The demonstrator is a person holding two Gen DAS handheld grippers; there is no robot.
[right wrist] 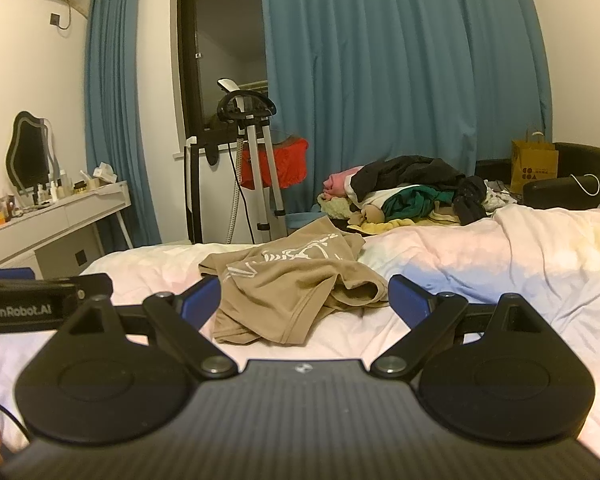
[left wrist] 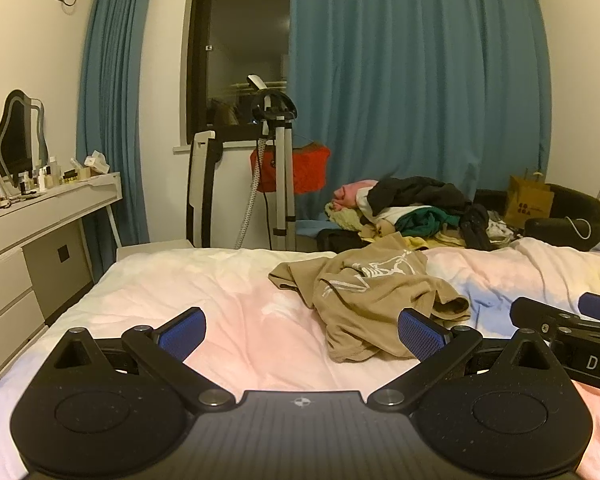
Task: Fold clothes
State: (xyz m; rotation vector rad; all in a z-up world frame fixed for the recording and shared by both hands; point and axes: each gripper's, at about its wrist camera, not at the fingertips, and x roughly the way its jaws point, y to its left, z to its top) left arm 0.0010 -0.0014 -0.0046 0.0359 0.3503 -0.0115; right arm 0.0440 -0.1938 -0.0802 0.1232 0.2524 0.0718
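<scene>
Both claws hang released and empty above the pale pink bed sheet [left wrist: 228, 312]: my left claw [left wrist: 302, 330] and my right claw [right wrist: 305, 300], jaws spread wide. Ahead of them lies the crumpled tan cotton T-shirt with a white print [right wrist: 288, 284], bunched on the bed, near my right claw. I judge folding has not begun; next I must pinch two edges and spread it flat. Its long axis seems to run from near me toward the heaped clothes pile [right wrist: 412, 192], though which end is the collar I cannot tell.
</scene>
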